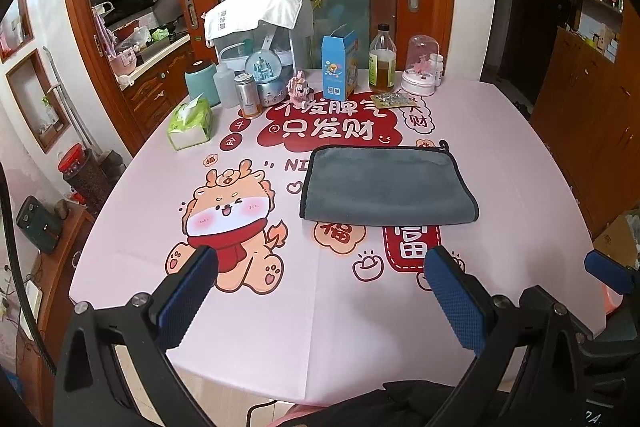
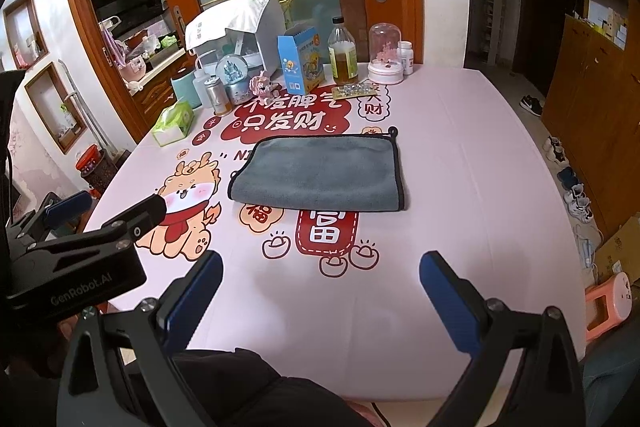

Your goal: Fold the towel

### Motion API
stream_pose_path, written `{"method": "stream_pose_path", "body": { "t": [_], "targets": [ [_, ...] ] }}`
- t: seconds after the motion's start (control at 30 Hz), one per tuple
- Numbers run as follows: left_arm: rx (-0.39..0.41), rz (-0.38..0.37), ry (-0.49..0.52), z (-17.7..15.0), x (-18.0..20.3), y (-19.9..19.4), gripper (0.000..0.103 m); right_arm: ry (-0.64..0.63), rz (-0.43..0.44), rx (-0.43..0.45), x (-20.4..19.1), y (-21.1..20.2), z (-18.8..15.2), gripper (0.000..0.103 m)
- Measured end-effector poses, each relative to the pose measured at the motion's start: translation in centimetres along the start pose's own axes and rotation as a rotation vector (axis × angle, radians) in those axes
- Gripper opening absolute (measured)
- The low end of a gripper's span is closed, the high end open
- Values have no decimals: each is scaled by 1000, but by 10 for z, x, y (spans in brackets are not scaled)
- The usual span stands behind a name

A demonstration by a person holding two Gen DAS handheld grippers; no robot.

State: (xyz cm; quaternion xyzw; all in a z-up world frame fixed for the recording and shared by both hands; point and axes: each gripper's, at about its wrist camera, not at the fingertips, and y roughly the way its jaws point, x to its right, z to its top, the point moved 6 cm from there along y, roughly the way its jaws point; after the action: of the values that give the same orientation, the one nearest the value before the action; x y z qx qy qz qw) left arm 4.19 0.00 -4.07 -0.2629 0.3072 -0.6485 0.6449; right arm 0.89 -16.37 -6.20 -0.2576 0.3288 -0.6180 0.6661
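Observation:
A grey towel [image 1: 386,183] with black trim lies flat on the pink printed tablecloth [image 1: 280,307], folded over with the fold along its near edge. It also shows in the right wrist view [image 2: 320,173]. My left gripper [image 1: 320,259] is open and empty, held above the near part of the table, short of the towel. My right gripper [image 2: 320,263] is open and empty, also near the front edge. The left gripper [image 2: 106,203] shows at the left of the right wrist view, and a right fingertip [image 1: 604,269] shows at the right of the left wrist view.
Along the table's far edge stand a green tissue pack [image 1: 190,123], a teal canister [image 1: 202,83], a metal can [image 1: 248,95], a snow globe [image 1: 266,75], a blue carton [image 1: 340,67], an oil bottle [image 1: 382,61], a glass dome [image 1: 420,67] and a blister pack [image 1: 394,101]. A pink stool [image 2: 608,303] stands at the right.

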Motion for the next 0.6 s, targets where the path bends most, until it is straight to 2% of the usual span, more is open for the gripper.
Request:
{"method": "stream_pose_path", "body": {
  "t": [0.6],
  "targets": [
    [-14,-1,0,-6,-2,4,102,3,-3,-19,-1,10,-6,99]
  ]
}}
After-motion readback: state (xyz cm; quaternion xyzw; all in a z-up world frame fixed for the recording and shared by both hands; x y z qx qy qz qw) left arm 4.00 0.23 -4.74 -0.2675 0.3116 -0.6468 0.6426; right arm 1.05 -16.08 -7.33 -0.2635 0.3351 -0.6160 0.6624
